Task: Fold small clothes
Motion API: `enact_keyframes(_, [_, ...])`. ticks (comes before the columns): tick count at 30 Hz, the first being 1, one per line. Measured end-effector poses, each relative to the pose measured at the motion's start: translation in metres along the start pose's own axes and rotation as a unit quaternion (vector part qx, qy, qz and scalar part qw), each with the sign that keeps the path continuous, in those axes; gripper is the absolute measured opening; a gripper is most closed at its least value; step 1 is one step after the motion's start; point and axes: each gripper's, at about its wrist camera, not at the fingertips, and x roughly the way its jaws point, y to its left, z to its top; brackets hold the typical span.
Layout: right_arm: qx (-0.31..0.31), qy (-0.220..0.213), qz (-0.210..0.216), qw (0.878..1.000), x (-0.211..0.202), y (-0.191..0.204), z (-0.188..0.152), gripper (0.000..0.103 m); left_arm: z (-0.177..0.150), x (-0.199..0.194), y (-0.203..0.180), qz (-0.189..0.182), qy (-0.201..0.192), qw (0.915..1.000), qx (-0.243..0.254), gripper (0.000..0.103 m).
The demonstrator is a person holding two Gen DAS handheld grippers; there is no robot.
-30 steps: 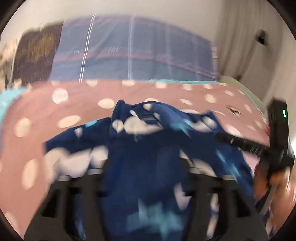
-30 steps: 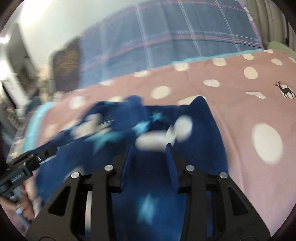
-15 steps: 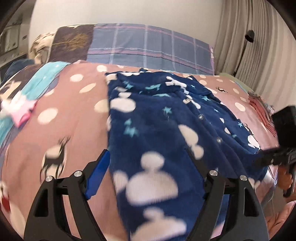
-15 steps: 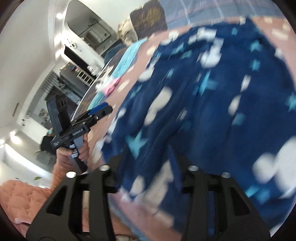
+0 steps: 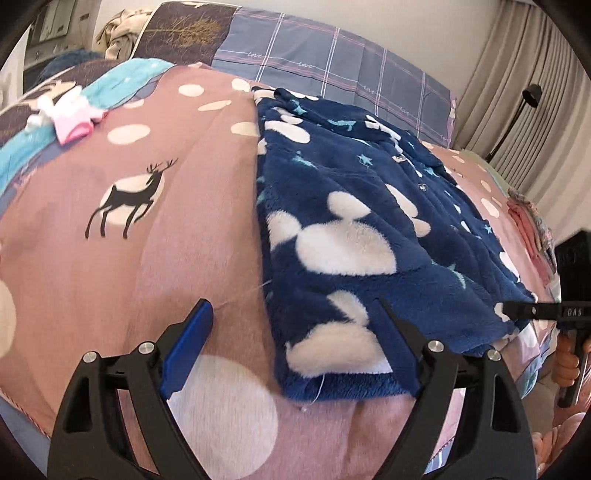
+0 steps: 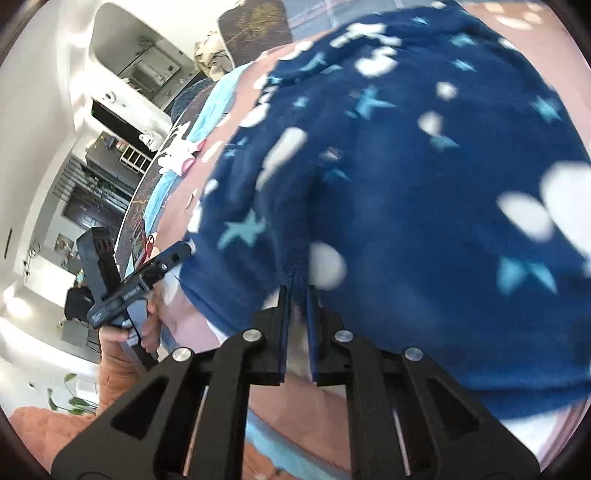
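A navy fleece button top (image 5: pixel 354 206) with white mouse-head shapes and teal stars lies spread on the pink dotted bed cover (image 5: pixel 129 258). My left gripper (image 5: pixel 293 319) hovers over its near left hem corner. The jaws are wide and still opening. The hem lies between the fingers, and the pads do not press on it. My right gripper (image 6: pixel 297 291) is shut on the near right hem of the top (image 6: pixel 424 184). In the left wrist view, my right gripper (image 5: pixel 517 310) nips that hem corner. My left gripper (image 6: pixel 173 258), held in a hand, shows beside the left hem.
Small pink and white clothes (image 5: pixel 74 122) lie at the far left on a teal blanket (image 5: pixel 122 81). A plaid pillow (image 5: pixel 332 66) and a dark pillow (image 5: pixel 184 33) stand at the head. A red garment (image 5: pixel 528 229) lies at the right edge. The bed's near edge runs just below both grippers.
Both grippers have drawn back to the bed's near edge, and the bunched top now lies spread out. The right jaws have closed on the hem. The left jaws have spread wider.
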Motion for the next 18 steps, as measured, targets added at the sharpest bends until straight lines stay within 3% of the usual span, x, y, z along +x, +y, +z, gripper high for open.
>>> enact_keyframes(4, [0.006,-0.067,-0.023,0.997,-0.050,-0.011,-0.009,0.019,-0.001,-0.003,0.007,-0.021,-0.002,0.9997,-0.016,0.084])
enact_keyframes(6, [0.013,-0.121,-0.043,0.992,-0.080,-0.022,-0.010,0.052,-0.002,-0.002,0.011,-0.041,0.002,0.9989,-0.025,0.071])
enact_keyframes(7, [0.021,-0.143,-0.064,0.987,-0.091,-0.031,-0.010,0.055,-0.002,-0.002,0.012,-0.046,0.003,0.9985,-0.028,0.067])
enact_keyframes(9, [0.062,-0.165,-0.108,0.978,-0.112,-0.059,-0.013,0.054,-0.004,-0.003,0.014,-0.056,0.003,0.9979,-0.032,0.055])
enact_keyframes(13, [0.162,-0.140,-0.089,0.973,-0.119,-0.121,-0.026,0.049,-0.009,-0.006,0.011,-0.062,-0.001,0.9977,-0.026,0.056])
enact_keyframes(15, [0.182,-0.125,-0.065,0.973,-0.111,-0.137,-0.031,0.049,-0.010,-0.005,0.010,-0.066,-0.001,0.9974,-0.028,0.060])
enact_keyframes(18, [0.169,-0.124,-0.032,0.977,-0.105,-0.140,-0.022,0.053,-0.006,0.000,0.007,-0.083,0.003,0.9960,-0.033,0.077])
